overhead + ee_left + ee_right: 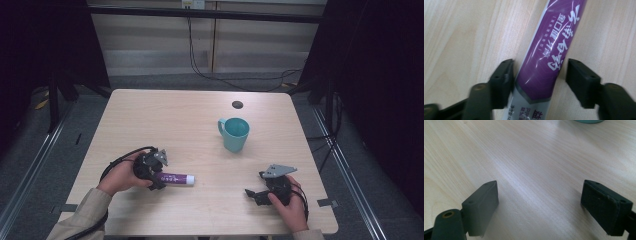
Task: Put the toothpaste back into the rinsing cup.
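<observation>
A purple tube with a white cap (176, 178) lies flat on the wooden table (165, 120), near its front left. My left gripper (159, 179) straddles the tube's uncapped end. In the left gripper view the tube (549, 45) runs up between the two black jaws of that gripper (540, 72). The left pad (504, 75) sits at the tube's side, and a narrow strip of table shows before the right pad (580, 80). My right gripper (255, 184) rests at the front right, open over bare wood (540, 197).
A teal mug (234, 134) stands upright right of centre, its handle to the left; its base edge (589, 121) shows ahead of the right gripper. A small black disc (237, 104) sits on the table behind the mug.
</observation>
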A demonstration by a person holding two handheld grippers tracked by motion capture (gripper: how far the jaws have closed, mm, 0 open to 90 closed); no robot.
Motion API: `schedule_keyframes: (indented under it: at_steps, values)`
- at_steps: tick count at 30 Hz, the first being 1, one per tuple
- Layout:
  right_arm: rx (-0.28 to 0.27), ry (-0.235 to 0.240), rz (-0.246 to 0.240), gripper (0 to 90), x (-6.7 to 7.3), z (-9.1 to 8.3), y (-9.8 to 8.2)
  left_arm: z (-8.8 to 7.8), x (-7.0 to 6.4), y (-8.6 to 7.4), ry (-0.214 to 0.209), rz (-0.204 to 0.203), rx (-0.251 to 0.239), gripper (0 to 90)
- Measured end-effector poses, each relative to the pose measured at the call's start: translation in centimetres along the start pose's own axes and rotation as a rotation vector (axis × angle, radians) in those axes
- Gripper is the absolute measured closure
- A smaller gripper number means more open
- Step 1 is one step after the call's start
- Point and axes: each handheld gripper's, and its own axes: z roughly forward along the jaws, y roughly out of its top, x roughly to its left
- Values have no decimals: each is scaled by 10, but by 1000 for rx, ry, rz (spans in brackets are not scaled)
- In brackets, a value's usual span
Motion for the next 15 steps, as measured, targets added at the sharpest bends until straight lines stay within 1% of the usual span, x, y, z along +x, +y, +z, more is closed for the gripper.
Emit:
schedule_keyframes:
  at_steps: [1, 5, 6, 8, 10, 11, 12, 13, 14, 15]
  values:
    - [0, -1, -1, 137, 0, 0, 0, -1, 1, 0, 3, -2, 7, 463]
    - [0, -2, -2, 137, 0, 0, 0, -2, -1, 3, -8, 8, 23, 513]
    - [1, -2, 0, 137, 0, 0, 0, -2, -2, 4, -10, 27, 41, 565]
    - [1, -2, 0, 137, 0, 0, 0, -3, -3, 7, -4, 16, 60, 577]
    - [0, -2, -2, 137, 0, 0, 0, -4, -2, 7, -10, 6, 60, 608]
    - [1, -3, -1, 137, 0, 0, 0, -5, -3, 7, -5, -18, 55, 627]
    - [1, -3, -1, 137, 0, 0, 0, -5, -3, 7, -5, -18, 55, 653]
    - [0, 0, 0, 137, 0, 0, 0, -7, -4, 6, -6, -36, 20, 714]
    - [1, -3, -2, 137, 0, 0, 0, -7, -4, 6, -6, -36, 20, 734]
    - [-1, -2, -3, 136, 0, 0, 0, -7, -5, 5, 4, -51, -9, 741]
